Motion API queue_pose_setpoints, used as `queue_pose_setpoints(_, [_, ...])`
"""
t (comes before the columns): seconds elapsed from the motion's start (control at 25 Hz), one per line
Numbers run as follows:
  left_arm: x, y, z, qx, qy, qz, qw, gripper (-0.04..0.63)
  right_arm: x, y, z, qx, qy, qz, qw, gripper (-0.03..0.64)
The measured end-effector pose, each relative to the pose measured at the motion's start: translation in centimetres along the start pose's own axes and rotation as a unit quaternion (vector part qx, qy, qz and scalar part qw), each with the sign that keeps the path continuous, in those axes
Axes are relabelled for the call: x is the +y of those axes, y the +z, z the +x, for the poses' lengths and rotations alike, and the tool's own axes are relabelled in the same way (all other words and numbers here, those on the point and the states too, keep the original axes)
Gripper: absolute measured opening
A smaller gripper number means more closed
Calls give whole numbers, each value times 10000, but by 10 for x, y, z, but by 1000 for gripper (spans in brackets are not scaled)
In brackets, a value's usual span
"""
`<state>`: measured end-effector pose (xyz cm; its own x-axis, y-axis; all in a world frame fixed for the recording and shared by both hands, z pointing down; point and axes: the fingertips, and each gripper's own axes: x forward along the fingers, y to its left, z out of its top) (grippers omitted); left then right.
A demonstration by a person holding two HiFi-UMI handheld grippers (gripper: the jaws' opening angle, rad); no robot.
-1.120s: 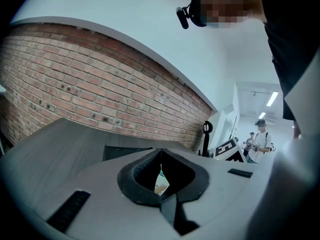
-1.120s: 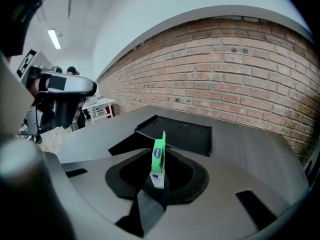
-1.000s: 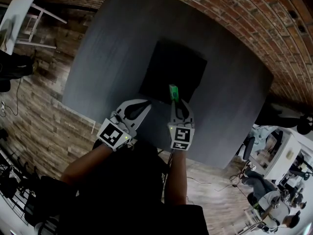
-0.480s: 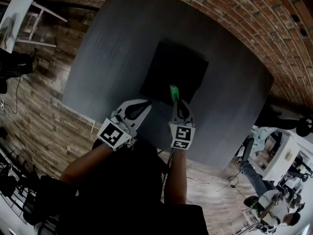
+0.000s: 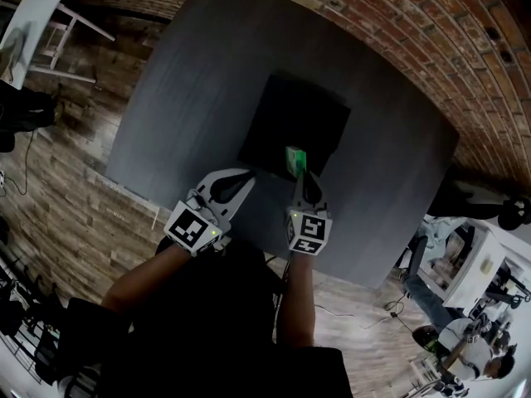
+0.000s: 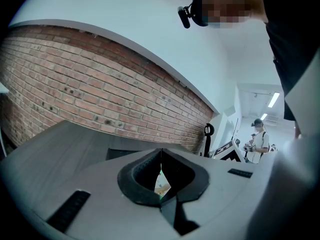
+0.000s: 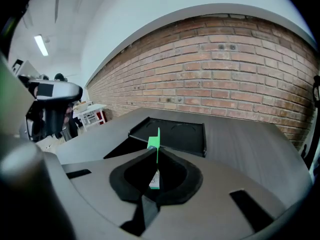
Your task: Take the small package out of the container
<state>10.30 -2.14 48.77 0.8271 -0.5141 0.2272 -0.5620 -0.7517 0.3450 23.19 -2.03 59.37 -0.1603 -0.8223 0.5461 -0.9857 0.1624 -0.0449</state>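
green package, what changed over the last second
The right gripper has just been closing its jaws and now pinches the green package, which has rolled slightly, showing more of its face. The left gripper, shut and empty, and the black container stayed put.

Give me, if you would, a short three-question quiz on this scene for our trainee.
1. True or false: the left gripper holds the package.
2. The container is: A white, B black, C red.
3. Fill in: the container sits on a grey ____.

Key
1. False: its jaws are shut with nothing in them. The right gripper has just been closing its jaws, and the package is pinched between them.
2. B.
3. table.
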Motion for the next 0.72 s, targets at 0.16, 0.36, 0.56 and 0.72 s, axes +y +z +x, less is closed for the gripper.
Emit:
queue_pose_setpoints(0.16, [-3, 8, -6, -136, -42, 70, 9999, 34, 1, 11, -8, -101, -107, 214, 9997, 29])
queue_pose_setpoints(0.36, [-6, 20, -13, -182, -41, 158, 9997, 34, 1, 25, -23, -272, -293, 288, 9988, 29])
queue_pose_setpoints(0.56, [-9, 33, -21, -325, -105, 204, 9992, 34, 7, 44, -41, -441, -504, 267, 9974, 29])
queue_pose_setpoints(0.72, [-12, 46, -28, -397, -128, 279, 9987, 34, 9, 59, -61, -658, -678, 433, 9946, 29])
